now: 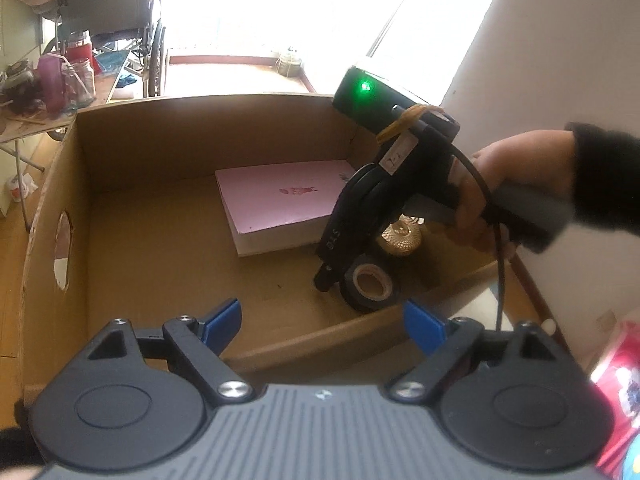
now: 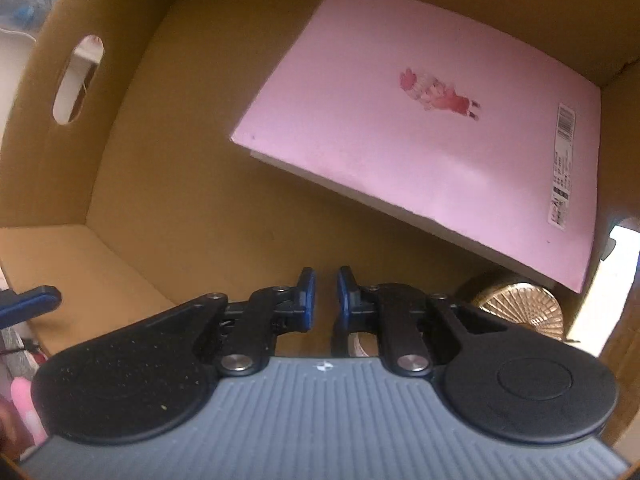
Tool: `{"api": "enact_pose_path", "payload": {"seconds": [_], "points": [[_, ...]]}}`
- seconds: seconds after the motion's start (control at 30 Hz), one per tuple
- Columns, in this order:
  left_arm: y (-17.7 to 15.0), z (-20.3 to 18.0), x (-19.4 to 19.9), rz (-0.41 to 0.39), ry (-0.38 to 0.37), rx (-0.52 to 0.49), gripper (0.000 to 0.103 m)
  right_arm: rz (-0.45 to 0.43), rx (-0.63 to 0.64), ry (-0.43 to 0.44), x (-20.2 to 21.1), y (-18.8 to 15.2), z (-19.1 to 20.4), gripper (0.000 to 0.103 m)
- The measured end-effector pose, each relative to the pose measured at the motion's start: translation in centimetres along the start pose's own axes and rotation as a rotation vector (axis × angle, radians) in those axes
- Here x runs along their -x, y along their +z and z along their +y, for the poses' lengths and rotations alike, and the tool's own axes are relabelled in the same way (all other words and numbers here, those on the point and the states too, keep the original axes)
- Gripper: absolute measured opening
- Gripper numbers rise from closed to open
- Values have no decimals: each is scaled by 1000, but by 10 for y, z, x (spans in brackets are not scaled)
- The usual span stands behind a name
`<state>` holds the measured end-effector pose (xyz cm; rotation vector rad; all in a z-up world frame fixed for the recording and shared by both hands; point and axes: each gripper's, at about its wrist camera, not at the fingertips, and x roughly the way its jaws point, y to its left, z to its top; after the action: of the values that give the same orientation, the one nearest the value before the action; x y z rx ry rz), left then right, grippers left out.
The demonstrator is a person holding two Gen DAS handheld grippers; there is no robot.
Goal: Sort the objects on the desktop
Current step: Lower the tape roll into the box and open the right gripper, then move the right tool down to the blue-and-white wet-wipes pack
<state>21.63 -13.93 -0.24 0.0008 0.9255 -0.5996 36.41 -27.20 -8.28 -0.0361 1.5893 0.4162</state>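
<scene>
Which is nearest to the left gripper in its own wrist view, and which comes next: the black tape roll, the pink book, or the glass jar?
From the left gripper:
1. Black tape roll, inside the box, right front corner.
2. Pink book, flat, farther back in the box.
3. Glass jar, outside the box, on the far left table.

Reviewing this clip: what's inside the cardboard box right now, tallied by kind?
Pink book: 1
Black tape roll: 1
Gold round ribbed-top object: 1
Total: 3, all on the floor of the cardboard box. The right gripper is also down in the box, nearly closed with nothing between its fingers.
</scene>
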Motion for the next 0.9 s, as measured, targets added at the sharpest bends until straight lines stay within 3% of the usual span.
{"api": "enact_pose_path", "payload": {"seconds": [0.23, 0.3, 0.43, 0.5, 0.6, 0.73, 0.9], "points": [[-12, 0, 10, -39, 7, -14, 90, 74, -12, -78, -3, -15, -13, 11], [-12, 1, 15, -49, 2, -13, 90, 75, -9, -126, -3, -17, -15, 11], [-13, -2, 23, -60, 2, -15, 90, 61, -34, -127, 0, -18, -14, 13], [-15, -5, 28, -67, 19, -31, 90, 38, -24, -127, 4, -19, -8, 19], [-19, -14, 38, -86, 29, -48, 90, -49, -13, -101, 25, -28, 1, 27], [-28, -25, 53, -111, 27, -70, 93, -251, -25, -47, 76, -65, 10, 35], [-45, -42, 63, -113, 4, -102, 95, -544, -80, -7, 140, -167, 3, 58]]}}
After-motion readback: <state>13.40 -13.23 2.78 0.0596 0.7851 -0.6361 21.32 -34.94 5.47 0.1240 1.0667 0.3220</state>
